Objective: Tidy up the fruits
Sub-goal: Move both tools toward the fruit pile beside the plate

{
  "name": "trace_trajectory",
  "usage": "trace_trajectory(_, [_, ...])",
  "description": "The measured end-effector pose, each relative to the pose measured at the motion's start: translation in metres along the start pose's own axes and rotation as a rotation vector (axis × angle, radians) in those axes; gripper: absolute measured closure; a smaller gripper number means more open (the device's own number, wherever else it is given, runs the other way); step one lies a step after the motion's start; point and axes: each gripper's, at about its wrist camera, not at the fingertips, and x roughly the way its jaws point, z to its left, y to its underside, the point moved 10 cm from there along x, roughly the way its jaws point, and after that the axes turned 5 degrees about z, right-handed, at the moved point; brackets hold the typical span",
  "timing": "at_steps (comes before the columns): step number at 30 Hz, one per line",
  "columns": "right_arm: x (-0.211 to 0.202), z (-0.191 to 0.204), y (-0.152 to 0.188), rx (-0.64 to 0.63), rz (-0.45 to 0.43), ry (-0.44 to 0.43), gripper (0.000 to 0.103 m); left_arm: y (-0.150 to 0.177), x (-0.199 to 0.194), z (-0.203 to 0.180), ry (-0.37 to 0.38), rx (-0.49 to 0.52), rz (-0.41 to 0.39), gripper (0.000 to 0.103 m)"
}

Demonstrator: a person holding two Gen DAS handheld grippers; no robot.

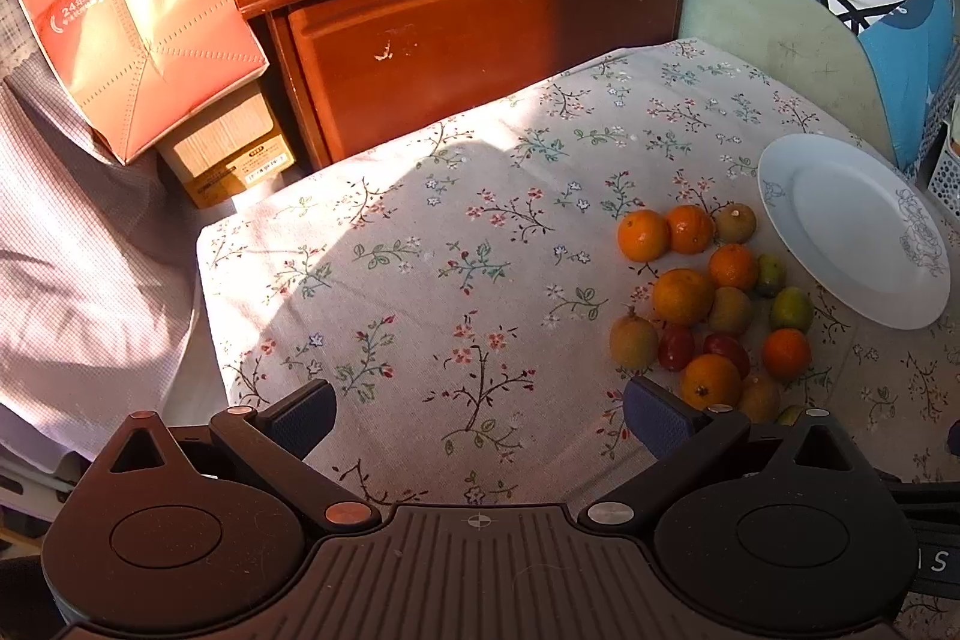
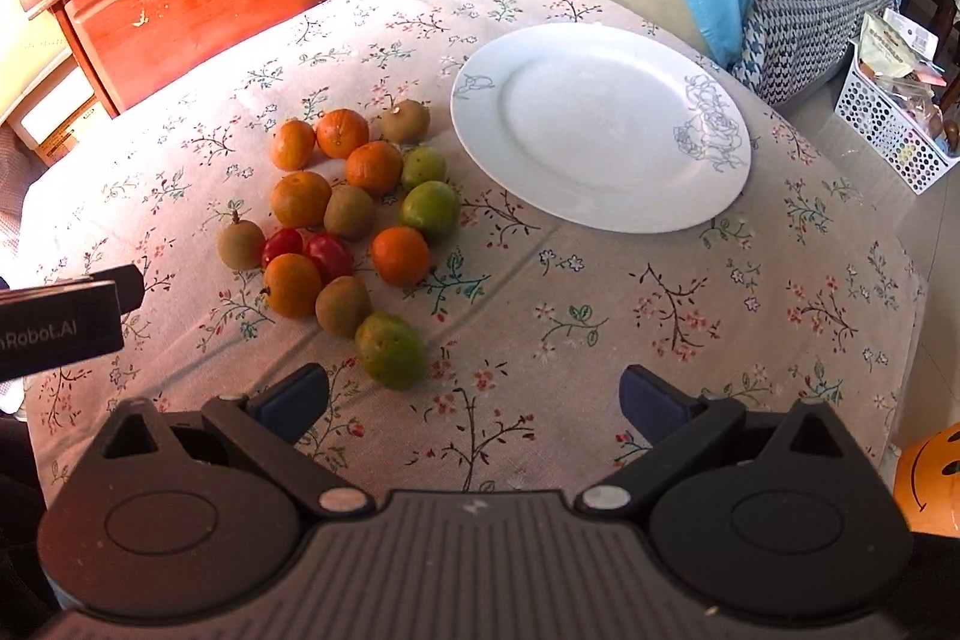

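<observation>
Nearest the right claw [image 2: 474, 403] — held open and empty — a green fruit [image 2: 390, 349] is seen just ahead-left, at the near end of the fruit pile [image 2: 354, 214]. Beyond lies the bare plate [image 2: 480, 100]. The left claw [image 1: 479, 418], also open, is aimed at bare desk [image 1: 420, 280], the pile off to its right.

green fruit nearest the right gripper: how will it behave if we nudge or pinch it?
The green fruit is round and sits free on the soft tablecloth, so a nudge would probably roll it. Its skin looks smooth and slightly shiny, so it may slip in an off-centre pinch. It looks firm and small enough for the open right gripper to span.
</observation>
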Motion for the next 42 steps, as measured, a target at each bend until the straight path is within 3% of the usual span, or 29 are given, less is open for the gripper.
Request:
trace_trajectory(4, [-0.004,-0.002,-0.013,-0.031,-0.035,0.039,0.001,0.000,-0.003,-0.001,-0.006,-0.002,-0.001,0.001])
trace_trajectory(10, [0.003,-0.011,-0.014,0.031,-0.032,0.067,0.001,0.003,0.001,-0.005,-0.031,0.011,0.011,0.001])
trace_trajectory(42, [0.007,-0.012,-0.012,0.039,-0.023,0.097,0.001,0.010,0.004,-0.020,-0.022,0.066,0.012,0.001])
